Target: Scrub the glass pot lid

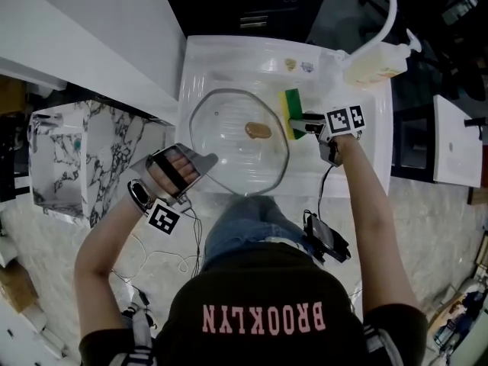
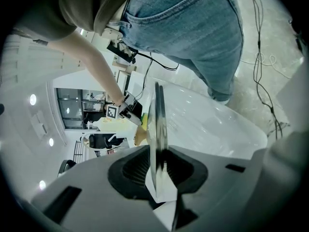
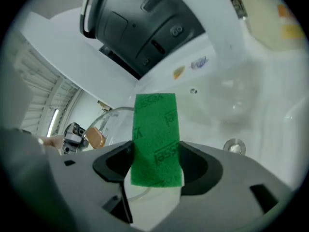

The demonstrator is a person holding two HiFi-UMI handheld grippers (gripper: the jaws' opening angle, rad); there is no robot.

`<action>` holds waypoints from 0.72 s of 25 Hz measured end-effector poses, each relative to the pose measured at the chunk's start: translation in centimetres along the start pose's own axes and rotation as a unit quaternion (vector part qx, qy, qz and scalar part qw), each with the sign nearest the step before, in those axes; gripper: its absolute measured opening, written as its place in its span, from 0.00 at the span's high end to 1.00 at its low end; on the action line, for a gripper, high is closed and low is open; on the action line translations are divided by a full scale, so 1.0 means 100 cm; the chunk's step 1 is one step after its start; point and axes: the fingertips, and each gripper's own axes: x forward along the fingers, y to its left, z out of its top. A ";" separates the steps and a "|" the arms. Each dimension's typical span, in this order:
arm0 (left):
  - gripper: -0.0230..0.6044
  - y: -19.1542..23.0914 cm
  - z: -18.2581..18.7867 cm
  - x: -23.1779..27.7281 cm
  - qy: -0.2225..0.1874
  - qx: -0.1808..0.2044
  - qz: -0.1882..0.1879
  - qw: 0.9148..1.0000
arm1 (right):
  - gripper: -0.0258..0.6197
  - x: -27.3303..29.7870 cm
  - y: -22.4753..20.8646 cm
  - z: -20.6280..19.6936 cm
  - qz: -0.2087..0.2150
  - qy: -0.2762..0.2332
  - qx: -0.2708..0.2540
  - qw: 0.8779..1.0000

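Over sink (image 1: pixel 229 61): glass lid (image 1: pixel 229 139) near level, rim clamped by left gripper (image 1: pixel 201 161).

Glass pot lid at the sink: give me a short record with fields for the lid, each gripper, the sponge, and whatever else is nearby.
Lid: glass pot lid, brown knob at its centre, held over the white sink
Left: left gripper shut on the lid's near left rim
Right: right gripper shut on a green sponge
Sponge position: at the lid's right edge; contact cannot be told
Nearby: faucet and pump bottle at the sink's far right
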 end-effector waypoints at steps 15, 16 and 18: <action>0.84 0.016 -0.003 0.031 0.031 0.027 -0.011 0.999 | 0.52 -0.107 0.078 0.058 -0.006 -0.298 -0.047 0.953; 0.84 0.018 -0.003 0.034 0.033 0.030 -0.010 0.999 | 0.52 -0.112 0.085 0.057 -0.009 -0.303 -0.060 0.951; 0.84 0.022 -0.004 0.041 0.036 0.037 -0.012 0.999 | 0.52 -0.125 0.092 0.056 -0.029 -0.317 -0.086 0.944</action>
